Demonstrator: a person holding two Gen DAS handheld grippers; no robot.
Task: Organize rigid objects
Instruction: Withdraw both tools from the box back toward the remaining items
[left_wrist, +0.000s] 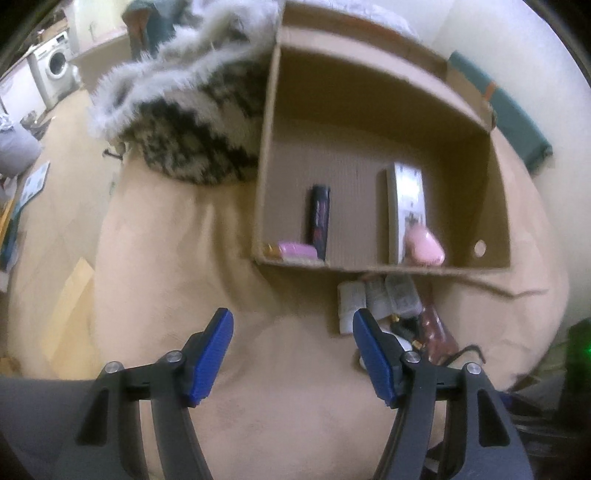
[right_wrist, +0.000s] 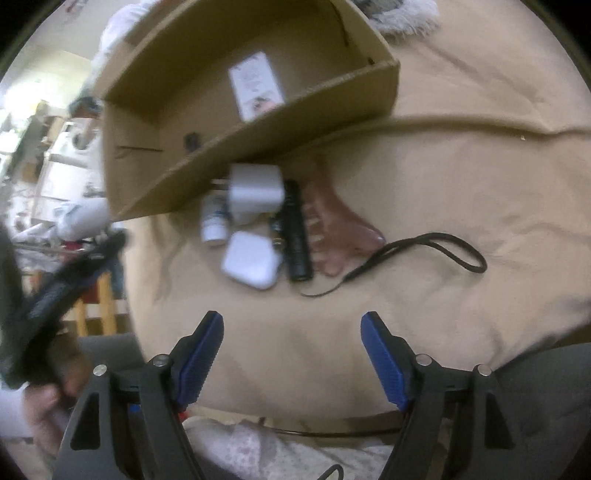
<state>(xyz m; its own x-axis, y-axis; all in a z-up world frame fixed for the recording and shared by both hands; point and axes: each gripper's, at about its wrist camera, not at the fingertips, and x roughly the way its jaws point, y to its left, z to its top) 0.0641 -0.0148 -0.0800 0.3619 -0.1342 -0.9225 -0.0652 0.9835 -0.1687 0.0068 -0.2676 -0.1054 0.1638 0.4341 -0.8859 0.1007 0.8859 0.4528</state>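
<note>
An open cardboard box rests on a beige sheet. It holds a black stick-shaped item, a flat pink item, a white remote and a rounded pink object. In front of the box lies a pile: a white plug adapter, a white case, a small white bottle, a black flashlight with a strap, and a brownish translucent comb. My left gripper hangs open and empty just left of the pile. My right gripper is open and empty in front of it.
A furry patterned blanket lies against the box's left side. The sheet's left edge drops toward the floor. In the right wrist view, a hand grips a black tool at the left edge. Floral fabric lies below the right gripper.
</note>
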